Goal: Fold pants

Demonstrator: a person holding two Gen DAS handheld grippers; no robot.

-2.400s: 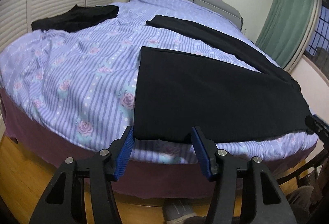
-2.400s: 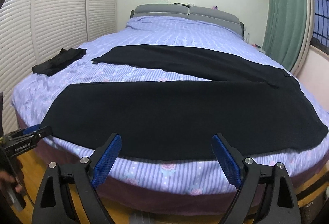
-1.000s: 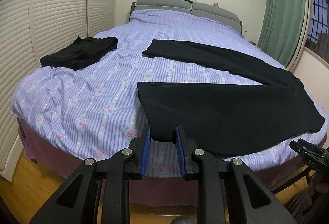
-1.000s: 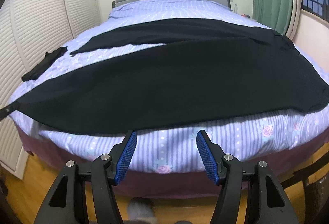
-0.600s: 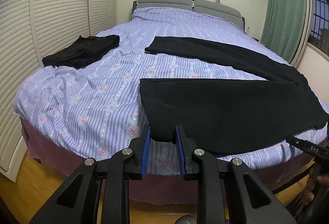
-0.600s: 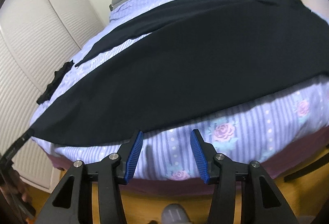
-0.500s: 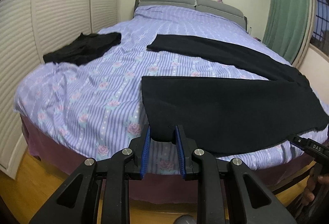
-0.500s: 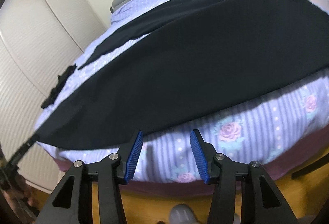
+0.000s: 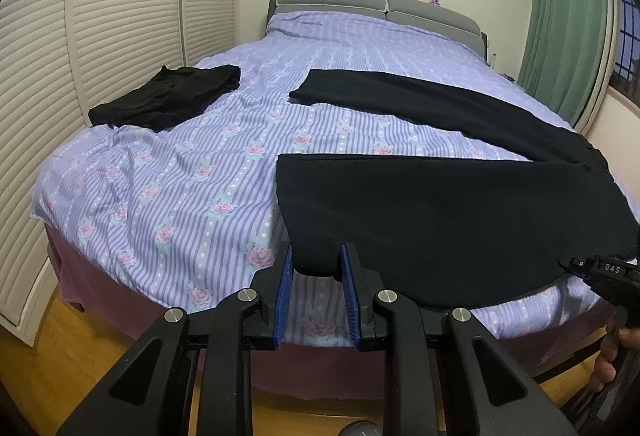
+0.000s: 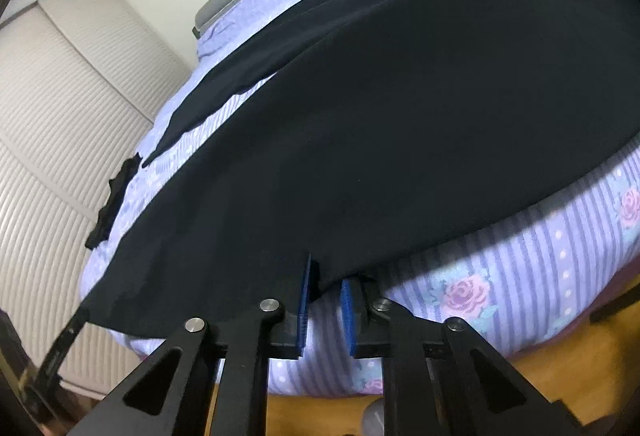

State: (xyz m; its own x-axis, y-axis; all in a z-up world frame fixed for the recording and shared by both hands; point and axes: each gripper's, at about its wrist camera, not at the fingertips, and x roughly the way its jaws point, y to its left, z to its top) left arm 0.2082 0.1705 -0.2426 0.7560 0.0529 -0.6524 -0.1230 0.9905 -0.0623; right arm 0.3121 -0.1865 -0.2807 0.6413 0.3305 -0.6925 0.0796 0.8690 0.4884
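Black pants lie spread across the purple striped bed, one leg angled toward the headboard. My left gripper is shut on the near corner of the closer leg's hem, which bunches between its blue pads. In the right wrist view the pants fill most of the frame. My right gripper is tilted, its jaws closing tight on the pants' near edge with cloth pinched between them. The right gripper's tip also shows at the far right of the left wrist view, held by a hand.
A second dark garment lies crumpled on the bed at the left. White louvered wardrobe doors stand close on the left, and a green curtain hangs on the right. Wooden floor lies below the bed's edge.
The right gripper rolled, came in lower to the bed's edge and went from open to shut on the pants' near edge. The left gripper kept its hold and stayed put.
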